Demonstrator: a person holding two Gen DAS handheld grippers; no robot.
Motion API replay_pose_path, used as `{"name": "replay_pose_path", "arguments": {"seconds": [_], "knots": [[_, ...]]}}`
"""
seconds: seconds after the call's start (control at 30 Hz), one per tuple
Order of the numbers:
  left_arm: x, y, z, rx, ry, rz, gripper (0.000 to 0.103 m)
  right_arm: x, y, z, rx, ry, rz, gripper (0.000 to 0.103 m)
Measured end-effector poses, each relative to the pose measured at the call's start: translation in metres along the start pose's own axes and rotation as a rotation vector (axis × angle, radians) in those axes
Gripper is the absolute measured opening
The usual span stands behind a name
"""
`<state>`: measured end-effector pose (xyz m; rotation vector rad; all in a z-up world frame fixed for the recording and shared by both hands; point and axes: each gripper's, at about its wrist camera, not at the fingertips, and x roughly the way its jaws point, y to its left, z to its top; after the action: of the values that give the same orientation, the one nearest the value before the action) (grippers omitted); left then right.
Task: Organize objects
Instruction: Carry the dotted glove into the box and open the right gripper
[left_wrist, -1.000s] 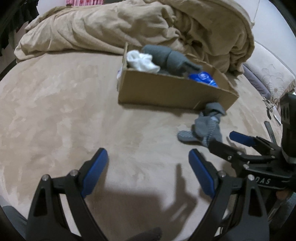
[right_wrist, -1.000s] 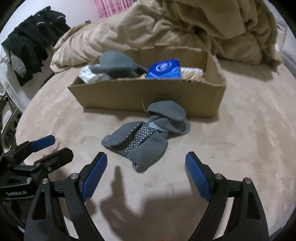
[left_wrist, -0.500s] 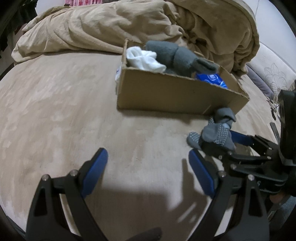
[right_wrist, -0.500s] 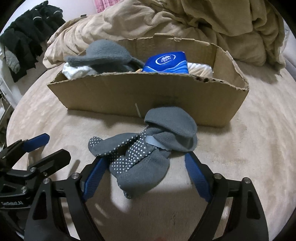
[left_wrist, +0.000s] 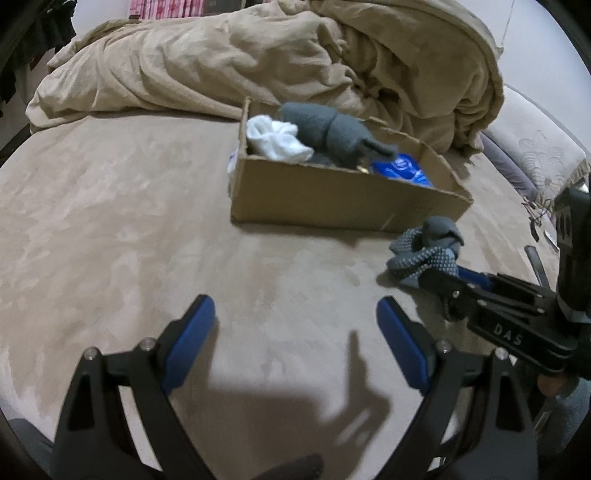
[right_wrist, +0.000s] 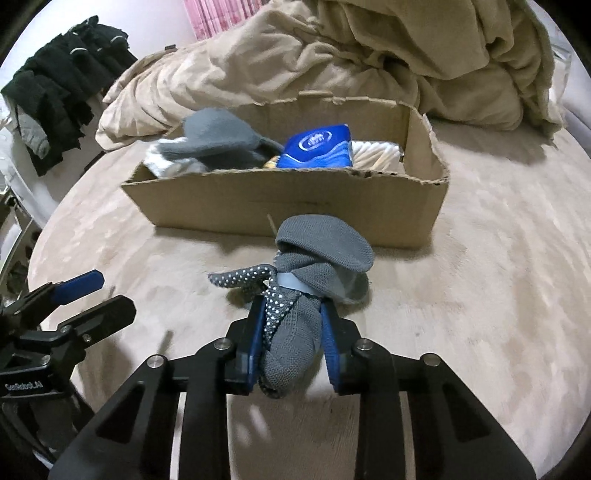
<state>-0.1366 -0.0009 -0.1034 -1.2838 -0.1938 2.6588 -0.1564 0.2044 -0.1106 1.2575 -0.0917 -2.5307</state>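
A bundle of grey socks (right_wrist: 325, 247) with white grip dots lies on the beige bed in front of an open cardboard box (right_wrist: 295, 199). My right gripper (right_wrist: 291, 309) is closing on the near end of the bundle, its blue pads pressing the fabric from both sides. In the left wrist view the grey socks (left_wrist: 428, 243) sit at the tip of the right gripper (left_wrist: 443, 278), beside the box (left_wrist: 332, 199). My left gripper (left_wrist: 295, 314) hangs open over bare bedding with nothing between its fingers. Inside the box lie another grey sock roll (left_wrist: 325, 129), a white cloth (left_wrist: 273, 138) and a blue tissue pack (right_wrist: 317, 146).
A crumpled beige duvet (left_wrist: 258, 59) is piled behind the box. Dark clothes (right_wrist: 55, 85) hang at the far left in the right wrist view. A pale patterned cushion (left_wrist: 535, 147) edges the bed on the right. The left gripper (right_wrist: 107, 293) shows at the right view's lower left.
The right gripper moved forward to the grey socks and its jaws went from wide open to pressed on them, bunching and lifting the bundle a little. The left gripper stayed open and still.
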Motion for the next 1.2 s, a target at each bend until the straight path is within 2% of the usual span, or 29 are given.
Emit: {"name": "replay_pose_path", "arguments": {"seconds": [0.27, 0.57, 0.83, 1.03, 1.2], "knots": [[-0.039, -0.009, 0.003, 0.001, -0.040, -0.016, 0.091, -0.041, 0.014, 0.000, -0.018, -0.052, 0.027, 0.030], [-0.088, -0.021, 0.013, 0.010, -0.085, -0.053, 0.091, -0.110, 0.031, 0.008, -0.069, -0.174, 0.053, 0.030], [-0.132, -0.032, 0.032, 0.003, -0.193, -0.047, 0.091, -0.157, 0.043, 0.020, -0.103, -0.276, 0.062, 0.030], [-0.152, -0.037, 0.055, 0.016, -0.254, -0.040, 0.091, -0.174, 0.044, 0.033, -0.133, -0.330, 0.063, 0.030], [-0.153, -0.040, 0.074, 0.037, -0.288, -0.036, 0.091, -0.181, 0.041, 0.052, -0.152, -0.378, 0.052, 0.030]]}}
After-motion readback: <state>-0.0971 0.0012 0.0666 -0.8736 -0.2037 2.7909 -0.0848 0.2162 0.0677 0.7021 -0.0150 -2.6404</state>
